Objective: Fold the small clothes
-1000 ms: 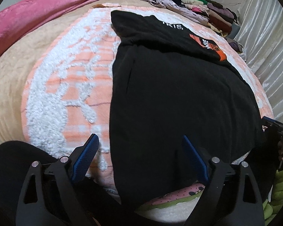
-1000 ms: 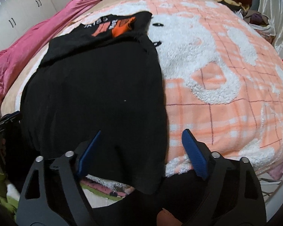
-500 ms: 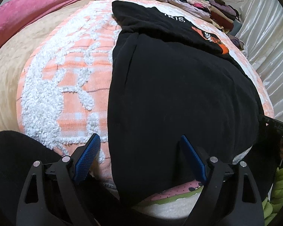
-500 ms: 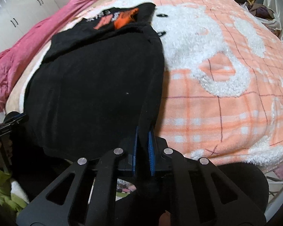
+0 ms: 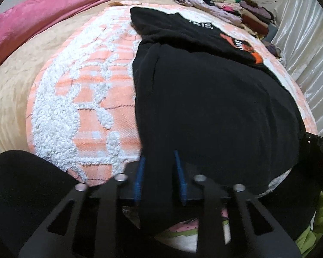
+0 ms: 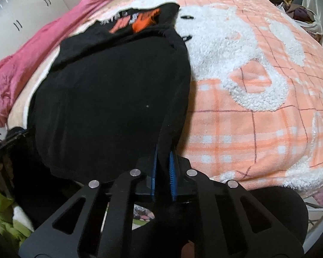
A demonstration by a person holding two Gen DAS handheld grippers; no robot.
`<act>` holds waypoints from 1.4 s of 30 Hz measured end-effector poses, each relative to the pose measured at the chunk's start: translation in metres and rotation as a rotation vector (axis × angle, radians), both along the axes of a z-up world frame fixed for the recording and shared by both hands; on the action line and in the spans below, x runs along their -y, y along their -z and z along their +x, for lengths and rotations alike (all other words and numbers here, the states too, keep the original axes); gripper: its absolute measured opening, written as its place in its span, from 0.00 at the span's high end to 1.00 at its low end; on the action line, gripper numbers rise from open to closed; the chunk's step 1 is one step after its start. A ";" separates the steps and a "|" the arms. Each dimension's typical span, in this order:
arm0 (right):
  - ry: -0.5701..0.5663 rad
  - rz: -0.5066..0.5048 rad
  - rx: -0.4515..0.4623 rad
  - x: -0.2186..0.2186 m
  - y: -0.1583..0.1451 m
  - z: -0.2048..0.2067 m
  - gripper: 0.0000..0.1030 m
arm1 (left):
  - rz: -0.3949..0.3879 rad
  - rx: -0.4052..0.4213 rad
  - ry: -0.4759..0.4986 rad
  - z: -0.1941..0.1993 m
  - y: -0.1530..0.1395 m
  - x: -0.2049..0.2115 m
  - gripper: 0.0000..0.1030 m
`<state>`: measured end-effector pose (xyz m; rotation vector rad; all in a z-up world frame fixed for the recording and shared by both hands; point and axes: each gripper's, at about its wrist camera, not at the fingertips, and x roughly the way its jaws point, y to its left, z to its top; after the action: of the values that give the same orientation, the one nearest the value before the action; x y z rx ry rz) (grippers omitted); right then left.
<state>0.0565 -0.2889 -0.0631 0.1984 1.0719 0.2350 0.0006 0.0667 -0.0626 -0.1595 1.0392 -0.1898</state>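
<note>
A black garment (image 5: 215,99) with an orange and white print at its far end lies lengthwise on the orange and white blanket (image 5: 86,99). It also shows in the right wrist view (image 6: 109,99). My left gripper (image 5: 160,172) is shut on the garment's near left corner, with cloth between the blue pads. My right gripper (image 6: 163,165) is shut on the near right corner, where the cloth's edge rises into the jaws. The other gripper shows at the edge of each view.
A pink quilt (image 5: 43,21) lies along the left of the bed. A row of stacked clothes (image 5: 236,6) sits at the far end. A pale curtain (image 5: 308,49) hangs at the right. White cupboards (image 6: 21,17) stand beyond the bed.
The right gripper shut on the garment's near right corner first. The left gripper, open until half a second ago, has now shut on the near left corner.
</note>
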 end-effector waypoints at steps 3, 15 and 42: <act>-0.011 0.050 0.061 0.003 -0.013 -0.002 0.96 | -0.024 0.017 0.010 0.001 -0.006 0.002 0.90; -0.015 0.165 0.200 0.011 -0.065 0.049 0.96 | -0.175 0.127 -0.013 0.039 -0.057 -0.021 0.90; 0.175 0.079 0.122 0.019 -0.032 0.233 0.95 | -0.142 0.113 -0.218 0.218 -0.053 -0.030 0.89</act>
<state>0.2892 -0.3076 -0.0313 0.3428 0.9187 0.1299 0.2189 0.0970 -0.0099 -0.3844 0.8884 -0.0737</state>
